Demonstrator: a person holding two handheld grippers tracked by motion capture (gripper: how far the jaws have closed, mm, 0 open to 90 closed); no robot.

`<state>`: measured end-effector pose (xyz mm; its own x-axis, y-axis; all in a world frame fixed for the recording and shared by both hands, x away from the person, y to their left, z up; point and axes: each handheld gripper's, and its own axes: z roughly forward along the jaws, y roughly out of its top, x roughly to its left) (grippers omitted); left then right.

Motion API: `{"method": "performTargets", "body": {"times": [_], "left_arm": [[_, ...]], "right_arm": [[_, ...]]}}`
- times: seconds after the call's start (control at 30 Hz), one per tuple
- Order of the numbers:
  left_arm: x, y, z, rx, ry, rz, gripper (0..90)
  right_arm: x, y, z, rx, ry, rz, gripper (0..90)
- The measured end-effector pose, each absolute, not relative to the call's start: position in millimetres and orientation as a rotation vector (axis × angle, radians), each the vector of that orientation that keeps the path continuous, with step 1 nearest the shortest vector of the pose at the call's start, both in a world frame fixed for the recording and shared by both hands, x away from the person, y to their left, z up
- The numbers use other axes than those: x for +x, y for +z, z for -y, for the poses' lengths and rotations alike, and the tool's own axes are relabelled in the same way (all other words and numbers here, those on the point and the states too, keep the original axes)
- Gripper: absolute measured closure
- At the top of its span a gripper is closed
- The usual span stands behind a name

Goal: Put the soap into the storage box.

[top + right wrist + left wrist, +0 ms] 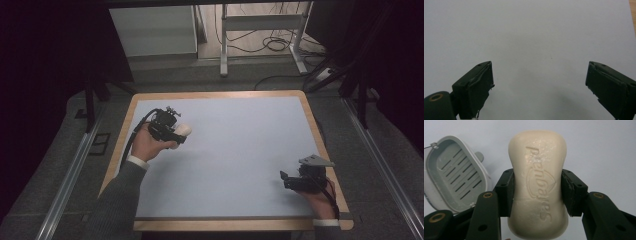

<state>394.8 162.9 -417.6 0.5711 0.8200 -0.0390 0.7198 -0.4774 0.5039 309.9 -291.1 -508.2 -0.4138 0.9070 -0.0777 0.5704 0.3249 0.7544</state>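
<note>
**Soap held tight in left gripper, right gripper open**

Left side first. The left gripper (179, 134) is up over the table (225, 150), near the left edge and closer to the far edge than the near one. A hand (147, 145) w/ a grey sleeve holds it. Its jaws squeeze a bar of soap (538, 185) from both sides. The soap is cream colour w/ letters pressed into its top. In the left gripper view the pads (506, 192) press on the narrow middle of the bar, and the bar sticks out past the jaws at front and back. In the high view the pale end of the soap pokes out toward the middle of the table.

Just beside the soap in the left gripper view, on its left, is a grey soap dish (454, 175). It has slots in its floor and nothing in it. I can't tell exactly where it sits on the table.

Now the right side. The right gripper (289, 181) is near the right edge, close to the near right corner. Its jaws stand wide apart w/ nothing between them, just bare table under them.
</note>
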Motion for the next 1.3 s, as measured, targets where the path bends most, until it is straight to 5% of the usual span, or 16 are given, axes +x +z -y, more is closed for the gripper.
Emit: {"method": "performTargets", "body": {"times": [1.3], "left_arm": [[448.2,-439.6,-204.5,2.208,0.303,-1.510,49.7]], "right_arm": [[310.4,-508.6,292.8,1.309,0.892,-2.096,7.4]]}}
